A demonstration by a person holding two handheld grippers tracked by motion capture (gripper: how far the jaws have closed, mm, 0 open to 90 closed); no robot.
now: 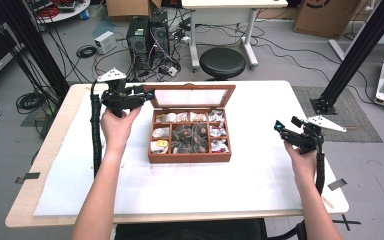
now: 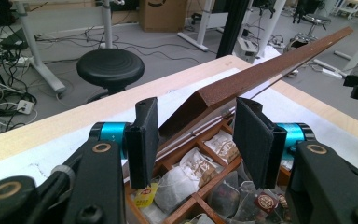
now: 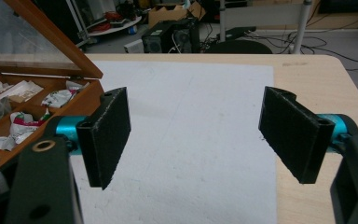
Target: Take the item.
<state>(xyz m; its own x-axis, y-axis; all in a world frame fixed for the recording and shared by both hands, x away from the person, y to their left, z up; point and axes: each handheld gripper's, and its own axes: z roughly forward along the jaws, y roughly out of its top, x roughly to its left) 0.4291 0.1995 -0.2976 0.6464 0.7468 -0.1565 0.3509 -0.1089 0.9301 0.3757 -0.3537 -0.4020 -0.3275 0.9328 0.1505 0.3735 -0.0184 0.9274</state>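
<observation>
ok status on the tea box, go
Left hand-held gripper astride lid corner, pads clear. Right hand-held gripper open, off box. Nothing blocking.

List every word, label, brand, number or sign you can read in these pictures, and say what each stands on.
No text can be read.
Yellow tag on a tea bag in the wooden box: print too blurred.
Round label on a dark tea bag: too small.
Patterned sachets: markings unreadable.
Cardboard carton on the floor: dark mark, not legible.

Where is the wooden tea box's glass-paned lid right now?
In the high view the glass-paned lid stands raised at the back of the wooden tea box, mid-table, its left corner between the left gripper jaws.
</observation>
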